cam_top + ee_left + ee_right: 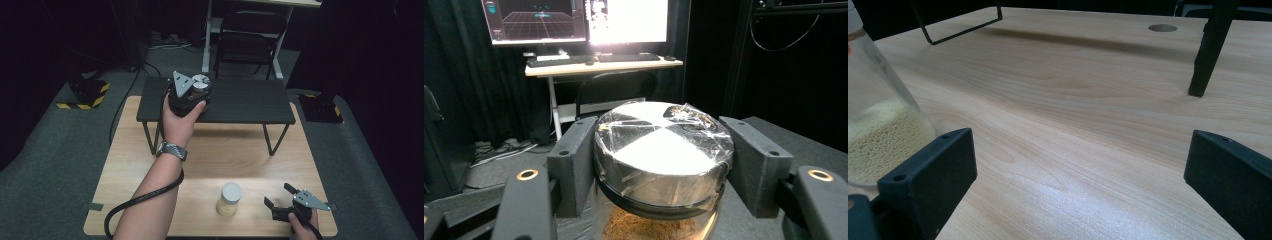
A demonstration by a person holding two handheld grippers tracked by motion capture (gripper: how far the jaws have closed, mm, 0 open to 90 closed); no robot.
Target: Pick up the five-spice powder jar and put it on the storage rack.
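On the left part of the black raised shelf (245, 102) stands a glass jar (664, 155) with a silver lid wrapped in clear film and brown powder inside. My left gripper (192, 95) is shut on it, one pad on each side just under the lid (201, 82). A second jar (230, 199), white-lidded and holding pale yellow grains, stands on the wooden table (215, 160) near its front edge. My right gripper (277, 195) rests open just to the right of that jar, nothing between its jaws. In the right gripper view this jar (878, 135) sits beside the left pad (933, 170).
The shelf's thin black legs (1210, 50) stand on the wooden table, which has a round hole (1163, 28) farther back. Behind the table are a black chair (247, 42) and a desk with lit monitors (574, 20). Yellow-black striped bases (85, 92) lie on the grey floor.
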